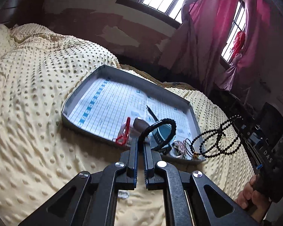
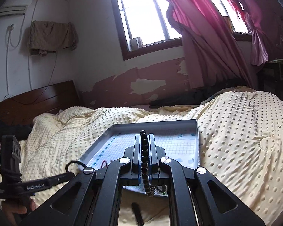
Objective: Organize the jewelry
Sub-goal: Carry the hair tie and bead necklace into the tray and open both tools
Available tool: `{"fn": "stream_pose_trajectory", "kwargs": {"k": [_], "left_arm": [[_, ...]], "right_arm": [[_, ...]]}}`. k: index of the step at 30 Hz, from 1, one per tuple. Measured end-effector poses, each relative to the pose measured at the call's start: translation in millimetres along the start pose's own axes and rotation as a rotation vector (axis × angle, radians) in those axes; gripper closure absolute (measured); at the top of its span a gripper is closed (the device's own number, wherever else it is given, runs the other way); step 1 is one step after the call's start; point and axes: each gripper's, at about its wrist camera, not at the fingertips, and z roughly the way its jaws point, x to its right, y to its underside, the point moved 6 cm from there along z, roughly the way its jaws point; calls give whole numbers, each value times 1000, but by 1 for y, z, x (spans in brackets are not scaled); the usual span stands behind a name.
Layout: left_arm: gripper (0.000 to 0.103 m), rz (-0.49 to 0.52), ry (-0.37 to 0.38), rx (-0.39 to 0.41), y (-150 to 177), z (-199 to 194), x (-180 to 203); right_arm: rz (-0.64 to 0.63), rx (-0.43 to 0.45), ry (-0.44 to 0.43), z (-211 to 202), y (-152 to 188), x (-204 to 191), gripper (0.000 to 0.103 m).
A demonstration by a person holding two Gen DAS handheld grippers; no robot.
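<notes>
Pinching a black braided bracelet point(image 1: 161, 127) at its lower end, the left gripper point(image 1: 141, 143) holds the loop upright above its fingertips. Beyond them lies a grey tray point(image 1: 81, 89) lined with gridded paper, with a red clip point(image 1: 123, 133) just left of the tips and a round watch point(image 1: 178, 146) to their right. The right gripper point(image 2: 144, 137) is clamped on a black bead string point(image 2: 144, 150), which runs down between its fingers over the same tray on the dotted yellow bedspread point(image 2: 235, 141).
</notes>
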Motion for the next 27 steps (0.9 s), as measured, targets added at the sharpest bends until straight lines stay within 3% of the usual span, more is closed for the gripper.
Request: {"fn": "stream_pose_trajectory", "kwargs": {"k": [4,12,21,27], "left_arm": [[98,11,5,-12,-19,27,17],[98,52,-42,-106,-19,83,41],[97,59,-88,-168,-7,99,43],[97,30,-104,-192,-7,100,36]], "right_arm": [[40,-32,24,19,4,18,98],[120,-170,36,52,37,46,98],[148,-294,41,67,69,52,98],[124,-316,56,68,71,50,97]]}}
